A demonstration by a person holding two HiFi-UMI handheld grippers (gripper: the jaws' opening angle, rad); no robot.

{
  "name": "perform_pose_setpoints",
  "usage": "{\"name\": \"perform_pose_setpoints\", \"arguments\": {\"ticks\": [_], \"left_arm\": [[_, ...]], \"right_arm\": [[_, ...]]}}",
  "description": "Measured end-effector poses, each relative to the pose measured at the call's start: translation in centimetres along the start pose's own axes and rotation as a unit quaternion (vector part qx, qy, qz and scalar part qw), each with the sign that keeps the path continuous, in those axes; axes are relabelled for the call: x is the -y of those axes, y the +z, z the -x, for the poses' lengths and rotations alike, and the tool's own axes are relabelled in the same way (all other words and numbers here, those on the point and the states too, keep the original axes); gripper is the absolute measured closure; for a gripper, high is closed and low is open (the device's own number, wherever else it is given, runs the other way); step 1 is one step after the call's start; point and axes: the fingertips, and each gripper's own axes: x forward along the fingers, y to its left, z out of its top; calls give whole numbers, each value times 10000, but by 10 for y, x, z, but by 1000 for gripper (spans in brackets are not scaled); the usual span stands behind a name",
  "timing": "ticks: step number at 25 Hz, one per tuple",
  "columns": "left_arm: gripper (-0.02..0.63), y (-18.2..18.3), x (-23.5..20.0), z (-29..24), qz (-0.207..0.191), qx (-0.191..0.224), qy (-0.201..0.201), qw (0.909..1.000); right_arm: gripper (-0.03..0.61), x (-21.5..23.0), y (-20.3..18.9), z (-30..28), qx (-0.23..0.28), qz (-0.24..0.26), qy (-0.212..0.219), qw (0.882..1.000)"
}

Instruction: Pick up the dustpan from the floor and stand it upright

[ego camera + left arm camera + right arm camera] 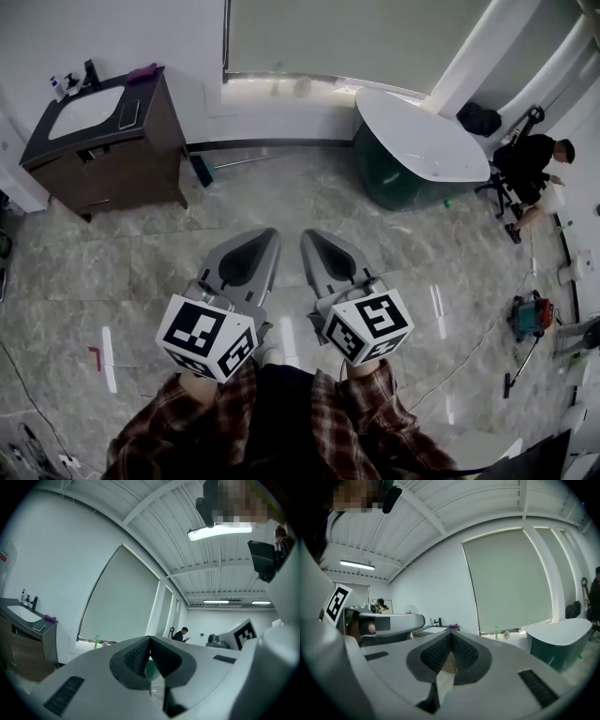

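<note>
Pointing side by side toward the shaded window (375, 37), both grippers are empty. The left gripper (266, 236) has its jaws pressed together tip to tip, and the right gripper (312, 236) is closed the same way, with nothing caught between the ribbed pads (464, 652) in either gripper view. The dustpan (202, 172) sits well ahead of the left jaws and off to their left, at the foot of the wall just beside the dark vanity cabinet (122, 159). Its thin handle (244, 161) runs along the wall base — whether it stands or lies cannot be told. Ahead and to the right of the right jaws stands a white-topped green table (422, 141).
</note>
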Motion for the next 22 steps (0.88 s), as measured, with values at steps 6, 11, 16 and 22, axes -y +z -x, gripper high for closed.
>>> {"name": "perform_pose_setpoints", "arguments": {"ticks": [6, 11, 16, 22], "left_arm": [[603, 2, 9, -6, -98, -34, -73, 9999], [603, 1, 10, -7, -92, -28, -9, 10000], [603, -4, 12, -7, -84, -58, 64, 9999], [603, -5, 8, -9, -75, -89, 102, 9999]], "right_arm": [[568, 5, 7, 13, 168, -133, -7, 9998], [566, 1, 9, 15, 249, -177, 124, 9995], [568, 1, 5, 17, 238, -245, 199, 9992], [568, 2, 6, 13, 314, -282, 238, 9988]]}}
